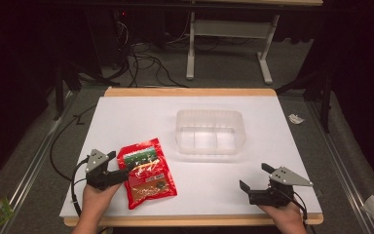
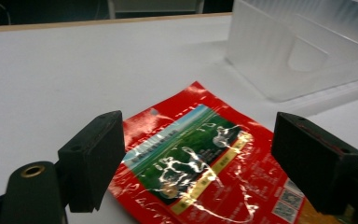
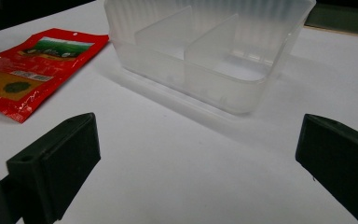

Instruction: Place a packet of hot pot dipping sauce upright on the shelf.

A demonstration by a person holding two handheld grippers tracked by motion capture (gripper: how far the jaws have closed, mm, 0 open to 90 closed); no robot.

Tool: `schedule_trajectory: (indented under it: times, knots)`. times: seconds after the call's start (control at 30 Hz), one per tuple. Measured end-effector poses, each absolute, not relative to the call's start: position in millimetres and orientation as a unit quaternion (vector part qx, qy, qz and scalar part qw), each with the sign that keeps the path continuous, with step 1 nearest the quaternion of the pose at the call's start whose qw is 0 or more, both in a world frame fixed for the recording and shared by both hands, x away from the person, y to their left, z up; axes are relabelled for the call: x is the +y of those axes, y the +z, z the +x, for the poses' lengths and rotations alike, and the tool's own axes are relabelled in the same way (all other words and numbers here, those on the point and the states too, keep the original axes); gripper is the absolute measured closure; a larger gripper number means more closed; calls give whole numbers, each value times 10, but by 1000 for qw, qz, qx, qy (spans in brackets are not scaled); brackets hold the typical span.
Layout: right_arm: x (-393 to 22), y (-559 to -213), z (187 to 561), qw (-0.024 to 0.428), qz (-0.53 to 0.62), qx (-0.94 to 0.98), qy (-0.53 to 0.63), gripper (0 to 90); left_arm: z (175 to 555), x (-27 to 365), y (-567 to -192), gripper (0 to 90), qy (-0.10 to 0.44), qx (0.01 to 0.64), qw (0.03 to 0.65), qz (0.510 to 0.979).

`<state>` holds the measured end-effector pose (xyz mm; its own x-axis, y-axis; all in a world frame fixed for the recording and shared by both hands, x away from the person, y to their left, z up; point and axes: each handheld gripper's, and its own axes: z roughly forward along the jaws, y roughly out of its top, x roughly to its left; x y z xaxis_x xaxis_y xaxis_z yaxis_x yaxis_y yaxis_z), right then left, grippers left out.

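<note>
The small print on the red snack packet [image 1: 146, 172] is blurring past reading, and in the left gripper view its near end is running out under the frame edge. The left gripper [image 1: 117, 166] is sitting low at the packet's left edge, its jaws standing apart over the upper part of the flat-lying packet without closing on it. The right gripper [image 1: 256, 176] is resting near the table's [image 1: 126, 112] front right corner, jaws spread wide and holding nothing, pointing toward the clear divided container [image 1: 210, 131] just beyond the packet.

Left tongs [image 1: 119, 166] beside red packet [image 1: 147, 172]
</note>
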<state>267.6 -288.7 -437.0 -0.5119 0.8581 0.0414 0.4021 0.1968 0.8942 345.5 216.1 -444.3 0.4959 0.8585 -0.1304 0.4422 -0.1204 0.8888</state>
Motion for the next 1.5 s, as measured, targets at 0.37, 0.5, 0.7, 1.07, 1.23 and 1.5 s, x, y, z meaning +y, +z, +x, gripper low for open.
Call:
schedule_trajectory:
  times: [0.37, 0.5, 0.7, 1.07, 1.23, 1.5]
  knots:
    - [-2875, -4386, 2686, 244, 429, 735, 466, 0, 3707, 2349, -4632, 200, 177, 508, 450, 713]
    - [-2869, -4393, 2685, 241, 430, 736, 464, 0, 3786, 2389, -4682, 246, 157, 524, 448, 708]
    - [-2863, -4398, 2693, 241, 429, 735, 467, 0, 3934, 2440, -4782, 311, 138, 549, 428, 705]
    - [-2855, -4412, 2700, 236, 431, 734, 468, 0, 4019, 2391, -4816, 440, 130, 552, 411, 713]
    - [-2835, -4422, 2700, 233, 434, 734, 467, 0, 4030, 2358, -4822, 530, 132, 547, 400, 724]
    - [-2834, -4425, 2700, 231, 436, 733, 468, 0, 4003, 2336, -4824, 690, 140, 539, 392, 732]
